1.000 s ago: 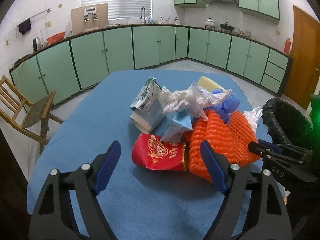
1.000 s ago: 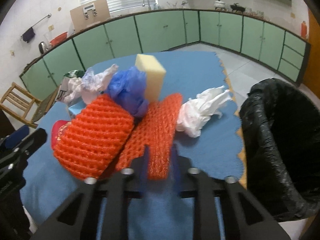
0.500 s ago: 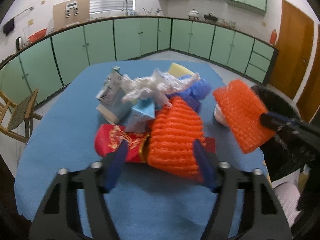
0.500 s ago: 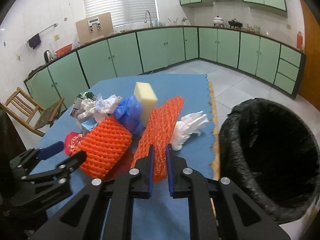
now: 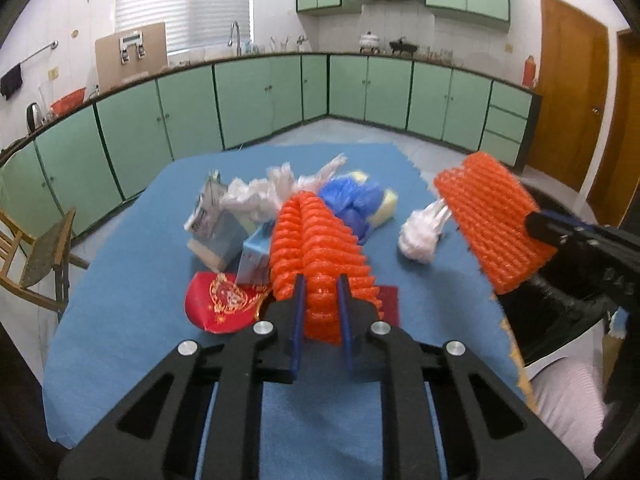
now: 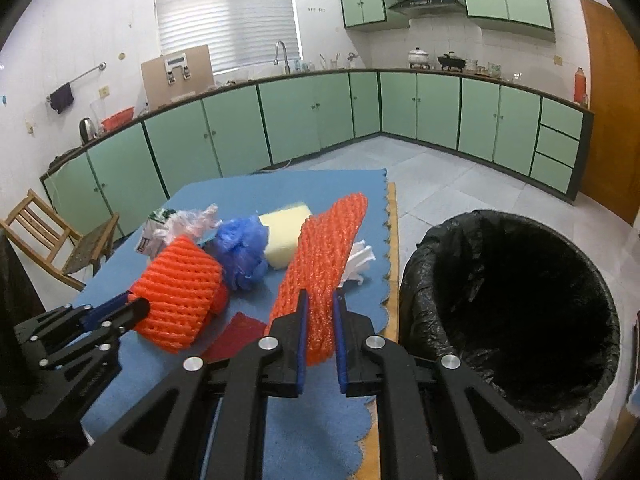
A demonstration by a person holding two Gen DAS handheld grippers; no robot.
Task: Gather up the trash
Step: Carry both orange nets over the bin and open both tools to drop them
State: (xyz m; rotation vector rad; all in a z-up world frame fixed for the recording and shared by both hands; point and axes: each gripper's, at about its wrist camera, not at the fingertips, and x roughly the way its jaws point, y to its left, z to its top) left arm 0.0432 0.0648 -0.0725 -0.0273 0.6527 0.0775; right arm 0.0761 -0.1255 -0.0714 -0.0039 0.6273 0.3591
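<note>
Left wrist view: your left claw (image 5: 320, 312) is pinched on the near end of a crumpled orange foam net (image 5: 316, 248), which sits at the near edge of the trash heap on the blue table (image 5: 132, 272). Your right claw (image 6: 320, 332) is pressed tight on a second net (image 6: 320, 264), and that one hangs in the air, just left of the black-lined bin (image 6: 512, 304).

Both nets look featherlight and springy; they squash flat between the pads, so a grip on one end should do, though a thin pinch could slip out as the foam rebounds. Take a full bite across the folds.

Behind the left net, further from the bin's side, you have a white plastic bag (image 5: 276, 188), a carton (image 5: 212, 216) and a small blue box (image 5: 256, 256). A red packet (image 5: 224, 304) lies flat, partly under the net, and may drag along. A blue bag (image 5: 352, 204) and a yellow sponge (image 6: 286, 232) sit at the far side, and a white wad (image 5: 420, 232) lies nearest the bin. All soft and light, I'd say; only the carton looks stiff.
</note>
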